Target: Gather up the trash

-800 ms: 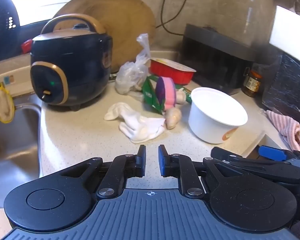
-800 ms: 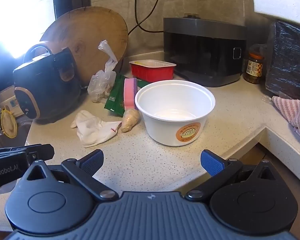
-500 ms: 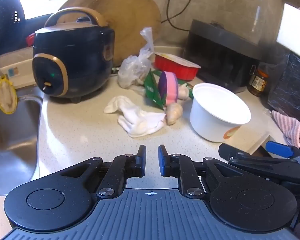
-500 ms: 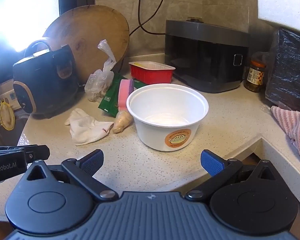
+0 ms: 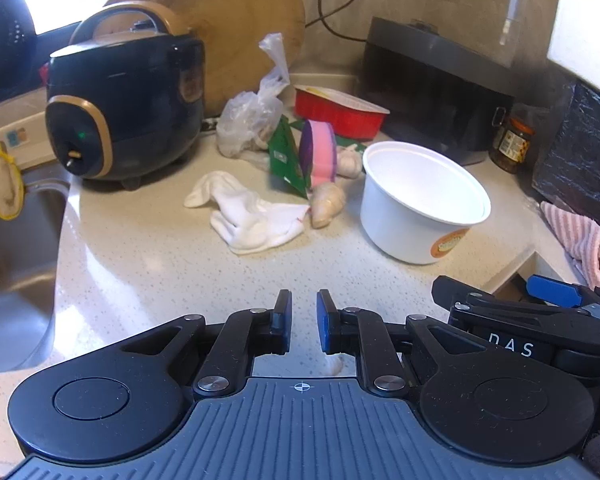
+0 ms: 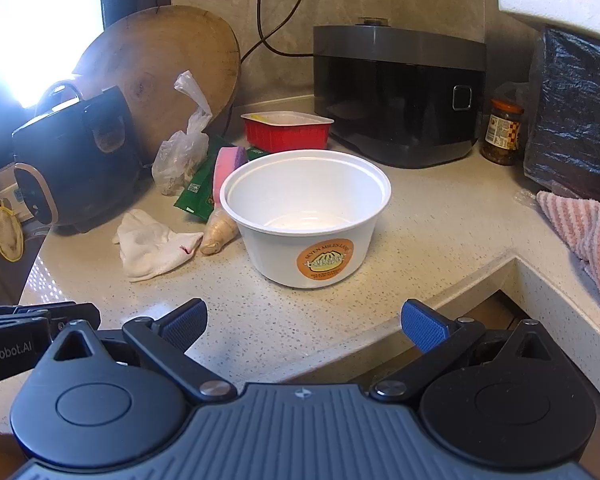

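Observation:
A white takeaway bowl with an orange label stands empty on the speckled counter; it also shows in the left wrist view. Left of it lie a crumpled white tissue, a piece of ginger, a pink and purple sponge, a green wrapper, a clear plastic bag and a red tray. My left gripper is nearly shut and empty, above the counter's front. My right gripper is open and empty, in front of the bowl.
A dark rice cooker stands at the left, with a round wooden board behind it. A sink lies far left. A black appliance, a jar and a pink striped towel are at the right.
Both grippers have moved a little left and forward over the counter. The bowl looks closer and more central in the right view. Jaw openings are unchanged.

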Tool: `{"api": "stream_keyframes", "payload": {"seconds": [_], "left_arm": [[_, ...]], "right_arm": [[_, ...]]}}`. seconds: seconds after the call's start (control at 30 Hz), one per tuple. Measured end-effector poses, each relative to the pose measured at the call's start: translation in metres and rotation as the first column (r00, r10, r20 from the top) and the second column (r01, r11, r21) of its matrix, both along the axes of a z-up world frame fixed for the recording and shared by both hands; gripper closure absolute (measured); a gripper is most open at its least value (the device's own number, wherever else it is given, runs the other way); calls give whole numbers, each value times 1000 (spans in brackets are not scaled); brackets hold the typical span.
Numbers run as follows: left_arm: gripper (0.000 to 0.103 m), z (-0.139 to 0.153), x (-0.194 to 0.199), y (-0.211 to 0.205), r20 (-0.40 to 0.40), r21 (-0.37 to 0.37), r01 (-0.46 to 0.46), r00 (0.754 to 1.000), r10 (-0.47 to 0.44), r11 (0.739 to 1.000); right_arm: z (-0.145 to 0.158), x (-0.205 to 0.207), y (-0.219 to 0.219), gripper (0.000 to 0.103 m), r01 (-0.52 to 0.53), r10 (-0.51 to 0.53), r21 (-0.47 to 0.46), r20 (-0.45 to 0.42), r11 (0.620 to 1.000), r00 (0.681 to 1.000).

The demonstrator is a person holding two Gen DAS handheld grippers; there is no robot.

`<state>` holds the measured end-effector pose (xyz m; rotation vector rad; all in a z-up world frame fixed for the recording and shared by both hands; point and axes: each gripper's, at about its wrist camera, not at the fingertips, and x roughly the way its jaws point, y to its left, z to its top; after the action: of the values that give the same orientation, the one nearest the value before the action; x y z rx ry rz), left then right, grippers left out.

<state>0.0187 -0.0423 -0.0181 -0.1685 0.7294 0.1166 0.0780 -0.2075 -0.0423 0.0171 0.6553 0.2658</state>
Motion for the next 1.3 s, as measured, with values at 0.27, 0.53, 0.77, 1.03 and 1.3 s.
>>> {"api": "stream_keyframes", "payload": {"seconds": [0.27, 0.53, 0.77, 1.03, 1.3], "left_arm": [[86, -4, 2, -8, -22, -3, 1, 1000, -1, 1000], [86, -3, 3, -9, -19, -1, 3, 1000, -3, 1000], [86, -3, 3, -9, -19, -4, 10, 1000, -10, 1000], [86, -3, 1, -9, -12, -7, 23, 1000, -23, 1000], [86, -2, 1, -10, -5, -8, 40, 999, -40, 999]], "right_arm": [[-6, 1, -8, 0, -7, 7, 8, -18, 1000, 1000], [-5, 2, -9, 0, -13, 14, 13, -20, 1000, 1000], [-5, 1, -10, 0, -13, 14, 13, -17, 1000, 1000], [-4, -3, -10, 0, -11, 11, 14, -16, 1000, 1000], [-3, -4, -10, 0, -10, 10, 14, -14, 1000, 1000]]}}
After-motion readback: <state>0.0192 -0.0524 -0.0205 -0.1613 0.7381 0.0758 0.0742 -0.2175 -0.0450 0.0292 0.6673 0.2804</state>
